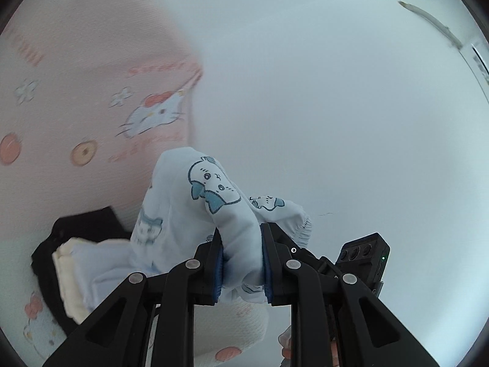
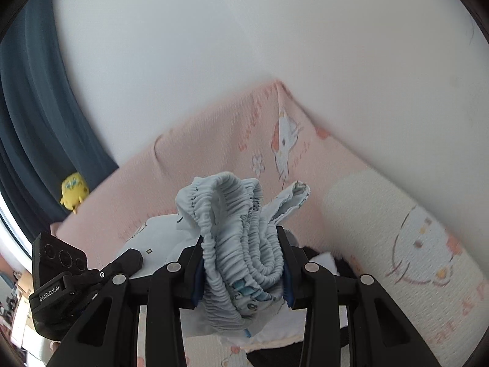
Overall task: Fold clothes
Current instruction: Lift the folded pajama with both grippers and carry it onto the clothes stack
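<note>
A pale blue garment (image 1: pixel 195 208) printed with cartoon animals hangs lifted above the pink bed. My left gripper (image 1: pixel 240 263) is shut on a bunched fold of its fabric. My right gripper (image 2: pixel 243 267) is shut on the garment's gathered elastic waistband (image 2: pixel 238 232), which bulges up between the fingers. In the left wrist view the other gripper's black camera block (image 1: pixel 365 255) shows at right, close by. In the right wrist view the left gripper's camera block (image 2: pixel 58 270) sits at lower left.
A pink cat-print bed sheet (image 2: pixel 232 140) meets a white wall (image 2: pixel 244 30). A white pillow (image 2: pixel 397 229) lies at right. A folded stack (image 1: pixel 70 278) on dark cloth lies lower left. A yellow plush toy (image 2: pixel 73 191) sits by a dark blue curtain (image 2: pixel 33 116).
</note>
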The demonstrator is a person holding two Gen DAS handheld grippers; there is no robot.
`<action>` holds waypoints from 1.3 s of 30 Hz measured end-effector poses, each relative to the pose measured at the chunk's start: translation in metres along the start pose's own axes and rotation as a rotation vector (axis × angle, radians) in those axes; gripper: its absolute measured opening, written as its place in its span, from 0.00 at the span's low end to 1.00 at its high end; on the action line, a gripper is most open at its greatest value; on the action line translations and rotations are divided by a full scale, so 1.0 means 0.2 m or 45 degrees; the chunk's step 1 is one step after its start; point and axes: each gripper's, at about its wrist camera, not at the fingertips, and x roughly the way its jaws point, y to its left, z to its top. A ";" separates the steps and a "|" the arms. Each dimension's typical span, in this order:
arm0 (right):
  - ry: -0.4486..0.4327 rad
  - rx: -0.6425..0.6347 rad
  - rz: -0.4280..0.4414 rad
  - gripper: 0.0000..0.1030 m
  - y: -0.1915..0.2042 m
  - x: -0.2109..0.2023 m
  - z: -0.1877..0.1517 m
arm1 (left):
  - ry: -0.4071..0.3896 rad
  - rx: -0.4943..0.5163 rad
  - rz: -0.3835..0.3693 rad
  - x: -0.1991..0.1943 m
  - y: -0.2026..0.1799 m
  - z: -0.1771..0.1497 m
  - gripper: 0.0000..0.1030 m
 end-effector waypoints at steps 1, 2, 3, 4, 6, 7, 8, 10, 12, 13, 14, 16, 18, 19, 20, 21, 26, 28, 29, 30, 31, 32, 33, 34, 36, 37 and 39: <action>-0.024 -0.004 -0.006 0.36 0.00 -0.03 0.04 | -0.002 0.015 -0.022 0.02 -0.03 0.02 0.17; -0.045 -0.008 -0.011 0.36 -0.01 -0.06 0.08 | -0.006 0.028 -0.045 0.04 -0.05 0.03 0.17; -0.061 -0.013 -0.016 0.36 -0.02 -0.09 0.11 | -0.010 0.040 -0.067 0.06 -0.07 0.04 0.17; -0.076 -0.020 -0.023 0.36 -0.02 -0.11 0.15 | -0.014 0.052 -0.089 0.08 -0.10 0.05 0.17; -0.094 -0.050 -0.049 0.36 -0.03 -0.15 0.21 | -0.022 0.057 -0.140 0.12 -0.10 0.06 0.17; -0.097 -0.066 -0.065 0.36 -0.04 -0.16 0.22 | -0.023 0.059 -0.160 0.13 -0.09 0.05 0.17; -0.096 -0.079 -0.079 0.36 -0.05 -0.16 0.24 | -0.015 0.063 -0.178 0.15 -0.08 0.04 0.17; -0.085 -0.087 -0.106 0.36 -0.08 -0.15 0.25 | 0.010 0.068 -0.202 0.19 -0.04 0.02 0.17; -0.061 -0.069 -0.121 0.36 -0.13 -0.12 0.23 | 0.028 0.042 -0.199 0.22 0.02 -0.01 0.17; -0.043 -0.048 -0.122 0.36 -0.17 -0.09 0.21 | 0.036 0.020 -0.193 0.22 0.06 -0.02 0.17; -0.027 -0.029 -0.120 0.36 -0.19 -0.07 0.19 | 0.044 -0.001 -0.188 0.23 0.10 -0.04 0.17; 0.001 0.004 -0.104 0.36 -0.23 -0.03 0.14 | 0.062 -0.005 -0.167 0.22 0.15 -0.07 0.17; 0.040 0.026 -0.082 0.36 -0.26 0.02 0.08 | 0.085 0.026 -0.133 0.20 0.19 -0.10 0.17; 0.059 0.032 -0.072 0.36 -0.27 0.04 0.05 | 0.098 0.044 -0.110 0.19 0.20 -0.11 0.17; 0.076 0.038 -0.064 0.36 -0.28 0.07 0.03 | 0.104 0.060 -0.084 0.17 0.22 -0.13 0.17; 0.093 0.047 -0.054 0.37 -0.28 0.09 0.00 | 0.109 0.077 -0.061 0.16 0.23 -0.14 0.17; 0.178 0.111 0.003 0.37 -0.32 0.18 -0.12 | 0.156 0.132 0.056 0.10 0.32 -0.23 0.17; 0.204 0.121 0.009 0.38 -0.33 0.21 -0.15 | 0.167 0.149 0.097 0.08 0.35 -0.27 0.17; 0.212 0.125 0.008 0.39 -0.33 0.22 -0.16 | 0.173 0.158 0.117 0.06 0.36 -0.29 0.17; 0.222 0.127 0.007 0.39 -0.34 0.24 -0.18 | 0.176 0.159 0.130 0.06 0.37 -0.31 0.17; 0.231 0.131 0.004 0.39 -0.34 0.25 -0.20 | 0.179 0.155 0.140 0.06 0.39 -0.33 0.17; 0.241 0.137 -0.004 0.39 -0.34 0.26 -0.21 | 0.182 0.152 0.149 0.06 0.41 -0.35 0.17; 0.249 0.141 -0.013 0.40 -0.35 0.26 -0.22 | 0.185 0.148 0.159 0.05 0.42 -0.37 0.17; 0.260 0.142 -0.024 0.40 -0.36 0.27 -0.24 | 0.187 0.141 0.172 0.05 0.44 -0.38 0.17; 0.279 0.137 -0.052 0.40 -0.37 0.27 -0.27 | 0.193 0.127 0.205 0.06 0.47 -0.42 0.18; 0.289 0.135 -0.067 0.43 -0.38 0.28 -0.28 | 0.203 0.123 0.229 0.07 0.49 -0.43 0.18; 0.301 0.135 -0.080 0.47 -0.40 0.28 -0.31 | 0.229 0.106 0.278 0.10 0.53 -0.45 0.20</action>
